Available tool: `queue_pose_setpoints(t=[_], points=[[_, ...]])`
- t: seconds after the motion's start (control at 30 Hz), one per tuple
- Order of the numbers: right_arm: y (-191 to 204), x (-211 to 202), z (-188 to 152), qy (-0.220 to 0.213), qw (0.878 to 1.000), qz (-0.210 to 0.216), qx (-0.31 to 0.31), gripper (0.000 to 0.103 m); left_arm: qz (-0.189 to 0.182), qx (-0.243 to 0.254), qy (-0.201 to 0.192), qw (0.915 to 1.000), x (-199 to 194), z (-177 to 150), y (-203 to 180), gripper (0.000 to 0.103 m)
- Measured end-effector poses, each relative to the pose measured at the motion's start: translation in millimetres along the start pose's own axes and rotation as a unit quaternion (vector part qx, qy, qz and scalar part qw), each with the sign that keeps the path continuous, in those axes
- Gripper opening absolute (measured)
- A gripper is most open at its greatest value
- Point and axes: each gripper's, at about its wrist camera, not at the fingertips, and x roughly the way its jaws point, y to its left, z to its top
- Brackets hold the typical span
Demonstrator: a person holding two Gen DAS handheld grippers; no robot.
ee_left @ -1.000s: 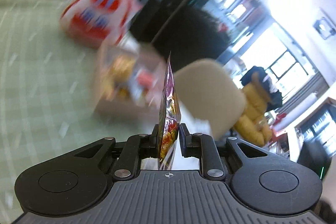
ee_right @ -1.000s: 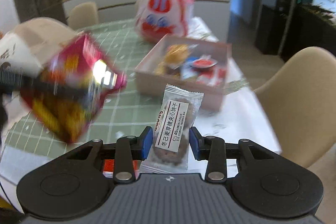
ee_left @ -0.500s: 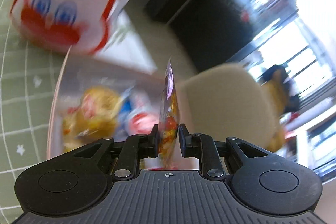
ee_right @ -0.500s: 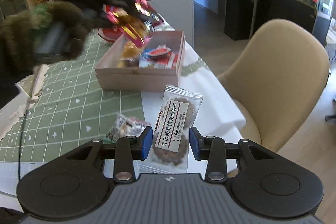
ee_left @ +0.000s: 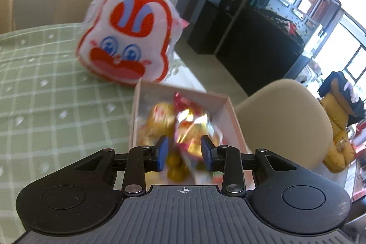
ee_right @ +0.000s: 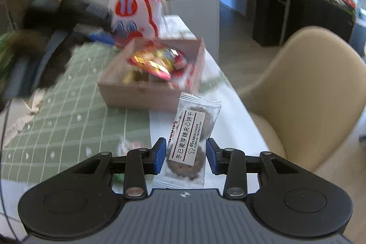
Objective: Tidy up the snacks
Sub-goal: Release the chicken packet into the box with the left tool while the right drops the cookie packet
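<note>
My left gripper point(ee_left: 184, 151) hovers over the open pink cardboard box point(ee_left: 228, 104), its jaws opening. The red and yellow foil snack packet point(ee_left: 192, 127) shows blurred below and between the pads, among other snacks in the box, and the pads do not press on it. In the right wrist view that packet point(ee_right: 155, 63) lies on top inside the box point(ee_right: 137, 93), with the left gripper point(ee_right: 98, 36) blurred above the box's left side. My right gripper point(ee_right: 185, 153) is shut on a clear biscuit packet point(ee_right: 189, 136) with a white label, held above the table's near edge.
A big white and red rabbit-face bag point(ee_left: 128, 38) stands on the green checked tablecloth point(ee_left: 45, 106) behind the box. A beige chair point(ee_right: 308, 84) is at the table's right side. A small crumpled packet point(ee_right: 128, 145) lies on the cloth under my right gripper.
The left gripper swung over the box and its jaws parted, letting go of the red packet, which now lies in the box. The right gripper shifted slightly, still gripping the biscuit packet.
</note>
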Motion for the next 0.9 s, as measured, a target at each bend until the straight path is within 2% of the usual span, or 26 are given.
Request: queue_pose_setpoints(t=[0.13,0.3,0.4,0.5,0.57,0.73,0.8,0.87,0.9], points=[[10.6,17.7,46.5,-0.023,0.999,0.023,-0.026,0.038,-0.011,0.001,0.012,0.9999,-40.0,-46.5,7.6,0.035],[31.0,78.1,96.7,-0.006,0.998,0.06,-0.015,0.038,-0.023,-0.043,0.048,0.9977,-63.9,-108.8,26.1,0.035],[52.4,123.3,107.8,-0.001,0.998,0.065,-0.019,0.038,-0.012,-0.076,0.071,0.9945,-65.8,-135.9,38.6,0.035],[69.6,174.6,104.9,0.053,0.997,0.051,-0.01,0.038,0.003,-0.08,0.087,0.993,-71.0,-151.4,43.5,0.034],[76.6,193.7,96.3,0.079,0.996,0.047,-0.011,0.037,0.016,-0.079,0.087,0.9929,-78.0,-157.2,45.9,0.034],[75.3,183.4,84.5,0.091,0.994,0.059,0.0,0.04,0.023,-0.071,0.087,0.9934,-78.1,-155.9,52.5,0.034],[69.6,162.6,83.7,0.072,0.995,0.074,0.009,0.044,0.021,-0.066,0.095,0.9931,-75.6,-157.5,51.2,0.034],[65.9,140.5,80.2,0.047,0.996,0.071,0.0,0.055,0.019,-0.058,0.103,0.9928,-72.7,-159.0,47.9,0.034],[63.7,126.5,75.3,0.031,0.997,0.063,-0.012,0.058,0.018,-0.053,0.107,0.9927,-72.8,-161.3,45.3,0.034]])
